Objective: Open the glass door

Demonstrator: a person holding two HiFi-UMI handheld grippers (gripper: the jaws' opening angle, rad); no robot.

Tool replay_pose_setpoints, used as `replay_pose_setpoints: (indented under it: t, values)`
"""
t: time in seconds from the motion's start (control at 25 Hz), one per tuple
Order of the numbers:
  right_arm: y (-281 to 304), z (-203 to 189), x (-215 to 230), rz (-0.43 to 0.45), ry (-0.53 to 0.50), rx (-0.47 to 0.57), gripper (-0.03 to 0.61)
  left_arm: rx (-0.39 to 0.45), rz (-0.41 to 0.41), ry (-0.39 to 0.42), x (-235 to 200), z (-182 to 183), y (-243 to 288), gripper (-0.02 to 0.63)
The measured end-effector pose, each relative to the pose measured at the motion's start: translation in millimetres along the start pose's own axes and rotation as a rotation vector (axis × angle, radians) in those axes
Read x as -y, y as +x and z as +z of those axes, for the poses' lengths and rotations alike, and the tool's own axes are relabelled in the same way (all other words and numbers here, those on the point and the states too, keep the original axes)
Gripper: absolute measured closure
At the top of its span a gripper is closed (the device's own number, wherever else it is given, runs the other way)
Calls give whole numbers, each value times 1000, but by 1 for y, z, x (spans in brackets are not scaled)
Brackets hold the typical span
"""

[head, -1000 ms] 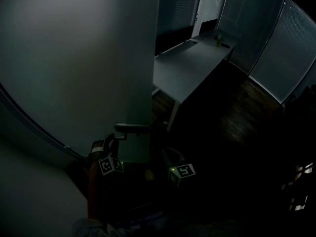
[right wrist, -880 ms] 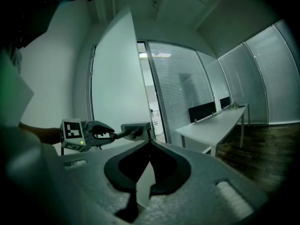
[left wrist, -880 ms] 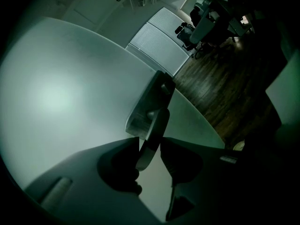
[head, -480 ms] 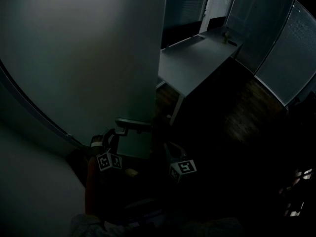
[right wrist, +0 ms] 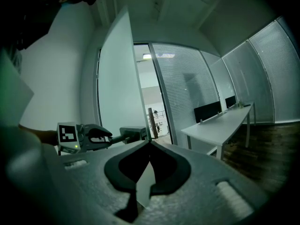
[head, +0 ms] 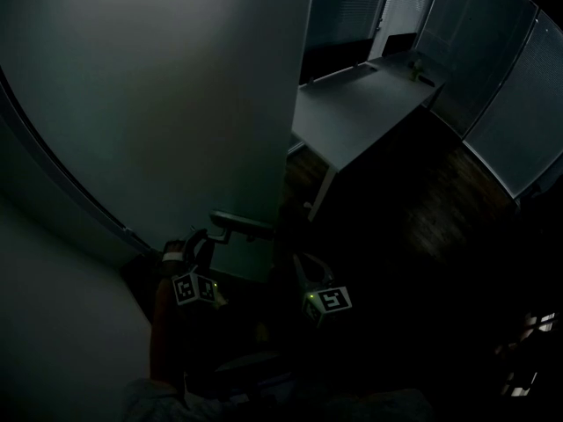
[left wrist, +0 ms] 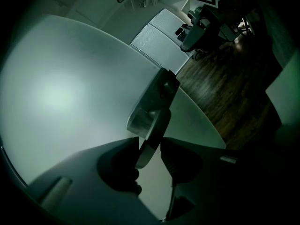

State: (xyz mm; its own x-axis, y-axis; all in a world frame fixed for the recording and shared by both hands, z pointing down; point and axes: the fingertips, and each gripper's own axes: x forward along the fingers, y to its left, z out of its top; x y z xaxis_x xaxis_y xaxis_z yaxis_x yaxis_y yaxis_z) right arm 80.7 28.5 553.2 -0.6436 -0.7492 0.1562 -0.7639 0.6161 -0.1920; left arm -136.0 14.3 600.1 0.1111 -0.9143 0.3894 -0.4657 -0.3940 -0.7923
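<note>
The frosted glass door stands partly open, its free edge toward the room. Its metal lever handle sticks out near that edge. My left gripper is shut on the lever; in the left gripper view the lever lies pinched between both pads of the left gripper. My right gripper hovers beside the door's edge, shut with nothing in it, its tips meeting. The right gripper view shows the left gripper holding the handle on the door.
A long white desk stands beyond the door, with blinds on glass partitions behind it. Dark wooden floor lies to the right. A pale wall sits at the lower left. The room is dim.
The door's free edge has shifted right in the head view as it swings with the handle. My left gripper stays shut on the lever and moved with it.
</note>
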Motion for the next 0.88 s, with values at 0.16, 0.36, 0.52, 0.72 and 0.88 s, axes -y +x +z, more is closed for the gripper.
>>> replay_pose_setpoints:
  t: [0.16, 0.36, 0.52, 0.72, 0.88]
  values:
    - [-2, -4, 1, -1, 10, -4, 577, -3, -5, 5, 1, -3, -4, 465]
    - [-8, -6, 2, -16, 7, -11, 577, -1, -12, 6, 3, -5, -13, 465]
    - [-10, -8, 4, -33, 15, -11, 577, 8, -21, 14, 4, -6, -15, 465]
    - [-11, -6, -5, -52, 11, -10, 577, 20, -31, 18, 2, -8, -20, 465]
    - [-14, -7, -17, -83, 11, -7, 577, 42, -35, 10, 3, -14, -26, 465]
